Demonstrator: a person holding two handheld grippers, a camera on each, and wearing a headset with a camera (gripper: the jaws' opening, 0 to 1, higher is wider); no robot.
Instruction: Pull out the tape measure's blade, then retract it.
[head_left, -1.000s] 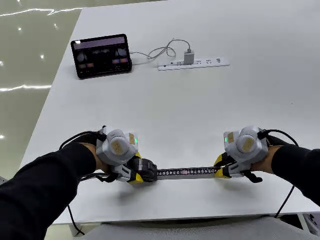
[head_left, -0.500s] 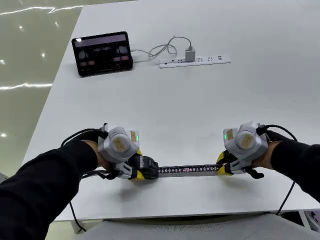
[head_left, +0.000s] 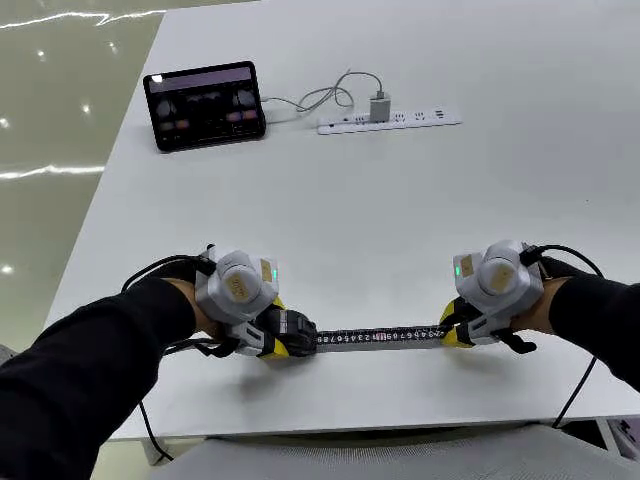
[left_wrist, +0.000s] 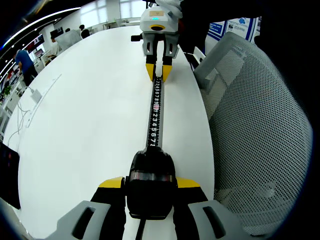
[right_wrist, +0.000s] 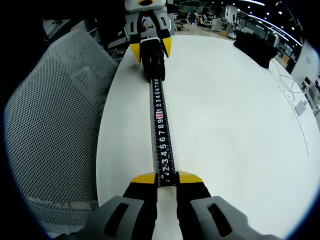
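Holding the tape measure (left_wrist: 151, 187) at the near edge of the bench (head_left: 400, 220), the left gripper (head_left: 272, 345) has its jaws clamped on either side of the black case. That anchors the body so a pull has something fixed to work against. The right gripper (right_wrist: 162, 179), well apart on the other side, has its jaws pinched together on the free end of the blade (right_wrist: 159, 130). The blade runs straight between the two, numbers up and low over the bench; whether it touches the surface I cannot tell. The grippers face each other in line with the blade, likely because a sideways pull would twist or kink it.

I judge the pull-out to be under way or nearly done, with retraction not yet begun. That step calls for walking the right gripper back toward the case — letting go outright could make the blade whip in. A tablet (head_left: 205, 105) and a power strip (head_left: 390, 123) sit well away at the far side.
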